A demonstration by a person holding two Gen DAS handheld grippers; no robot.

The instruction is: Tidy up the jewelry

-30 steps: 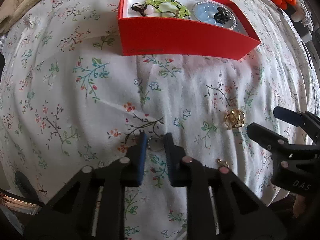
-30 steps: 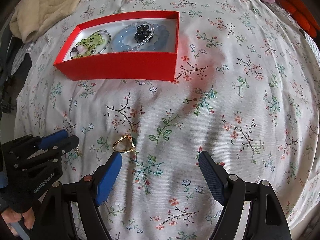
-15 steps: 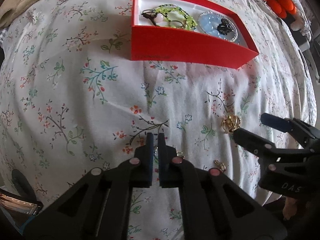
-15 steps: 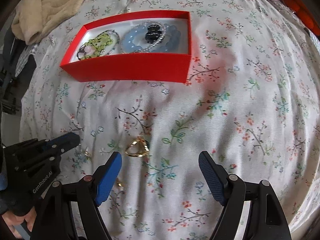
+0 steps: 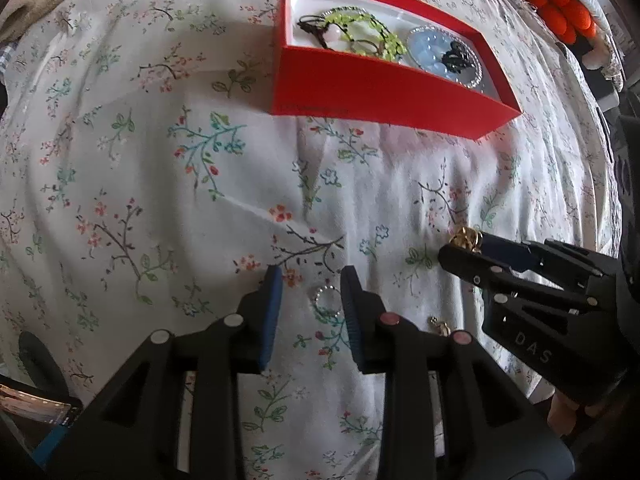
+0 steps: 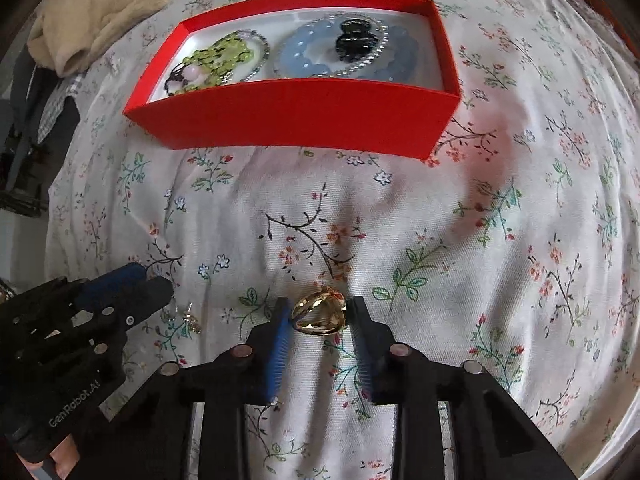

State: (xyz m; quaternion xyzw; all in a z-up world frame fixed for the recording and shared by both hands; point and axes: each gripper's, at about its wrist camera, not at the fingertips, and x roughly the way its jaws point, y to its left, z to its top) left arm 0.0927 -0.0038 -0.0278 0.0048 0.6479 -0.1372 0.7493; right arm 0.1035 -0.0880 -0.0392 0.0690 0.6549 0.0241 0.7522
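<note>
On a flowery bedsheet (image 6: 460, 216) sits a red box (image 6: 296, 120) with green beads (image 6: 218, 58) and blue beads (image 6: 308, 62) inside it. The right gripper (image 6: 318, 316) has just been closing, and a gold ring (image 6: 319, 314) sits between its pads, touching them, so it is grasping the ring. The left gripper (image 5: 310, 294) has just been opening; it is let go, and a small sparkly ring (image 5: 326, 296) lies on the sheet between its pads, right next to one pad. A tiny gold earring (image 5: 439, 326) lies close by, near the two grippers.
</note>
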